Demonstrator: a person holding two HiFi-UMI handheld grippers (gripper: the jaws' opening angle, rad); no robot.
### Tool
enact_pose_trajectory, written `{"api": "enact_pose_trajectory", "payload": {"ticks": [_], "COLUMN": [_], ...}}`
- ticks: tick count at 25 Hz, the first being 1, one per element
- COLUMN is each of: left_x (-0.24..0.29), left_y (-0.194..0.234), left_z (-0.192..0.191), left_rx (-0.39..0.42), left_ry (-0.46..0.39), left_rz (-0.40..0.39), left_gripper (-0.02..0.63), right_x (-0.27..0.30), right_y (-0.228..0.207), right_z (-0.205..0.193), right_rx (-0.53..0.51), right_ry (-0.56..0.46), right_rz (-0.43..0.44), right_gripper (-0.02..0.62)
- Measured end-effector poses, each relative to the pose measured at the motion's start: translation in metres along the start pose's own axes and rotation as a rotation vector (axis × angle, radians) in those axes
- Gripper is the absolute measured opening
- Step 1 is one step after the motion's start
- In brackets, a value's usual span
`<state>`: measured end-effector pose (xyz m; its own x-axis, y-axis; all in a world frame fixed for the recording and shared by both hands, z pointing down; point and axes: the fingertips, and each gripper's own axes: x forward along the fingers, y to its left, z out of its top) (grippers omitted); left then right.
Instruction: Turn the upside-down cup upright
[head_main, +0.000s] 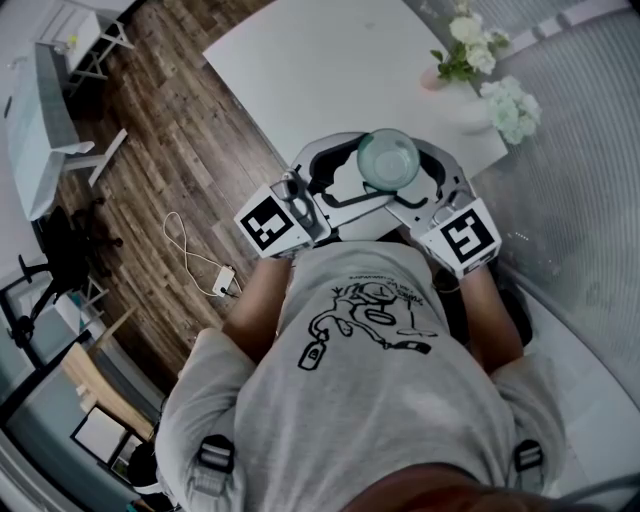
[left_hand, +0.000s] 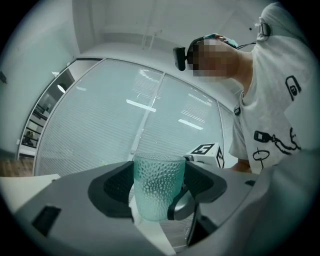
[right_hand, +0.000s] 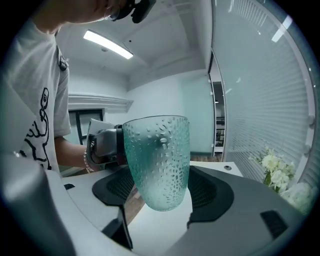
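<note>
A pale green dimpled glass cup (head_main: 388, 158) hangs in the air over the near edge of the white table (head_main: 300, 60), mouth up and narrow base down. My left gripper (head_main: 335, 190) comes at it from the left and my right gripper (head_main: 415, 195) from the right. In the left gripper view the cup (left_hand: 158, 186) fills the gap between both pads, and a finger of the right gripper (left_hand: 181, 205) lies against its lower right side. In the right gripper view the cup (right_hand: 159, 165) stands between the pads, with the left gripper (right_hand: 102, 145) against its left wall.
White flowers (head_main: 470, 50) and a second bunch (head_main: 512, 105) stand at the table's far right corner; they also show in the right gripper view (right_hand: 275, 167). A white cable and plug (head_main: 205, 265) lie on the wooden floor to the left. A slatted glass wall runs along the right.
</note>
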<state>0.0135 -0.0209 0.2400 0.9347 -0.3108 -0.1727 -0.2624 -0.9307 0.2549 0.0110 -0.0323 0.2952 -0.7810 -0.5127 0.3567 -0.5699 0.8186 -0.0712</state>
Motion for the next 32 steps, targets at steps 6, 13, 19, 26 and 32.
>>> {"api": "enact_pose_trajectory", "payload": {"ticks": [6, 13, 19, 26, 32], "left_x": [0.003, 0.0, 0.0, -0.001, 0.0], "left_y": [-0.003, -0.003, -0.003, 0.003, 0.007], "left_z": [-0.006, -0.013, -0.02, -0.036, -0.057], "left_rx": [0.077, 0.079, 0.104, 0.092, 0.092], "left_ry": [0.061, 0.096, 0.118, 0.144, 0.189], "left_rz": [0.014, 0.018, 0.016, 0.023, 0.014], "left_gripper": [0.319, 0.319, 0.319, 0.319, 0.319], "right_x": [0.003, 0.007, 0.009, 0.014, 0.018], "right_y": [0.006, 0.009, 0.009, 0.005, 0.002], "right_z": [-0.004, -0.01, -0.017, -0.034, -0.055], "right_rx": [0.063, 0.062, 0.06, 0.058, 0.066], "right_ry": [-0.059, -0.048, -0.032, 0.006, 0.036], "right_rz": [0.093, 0.119, 0.122, 0.13, 0.139], "right_gripper": [0.35, 0.348, 0.35, 0.35, 0.35]}}
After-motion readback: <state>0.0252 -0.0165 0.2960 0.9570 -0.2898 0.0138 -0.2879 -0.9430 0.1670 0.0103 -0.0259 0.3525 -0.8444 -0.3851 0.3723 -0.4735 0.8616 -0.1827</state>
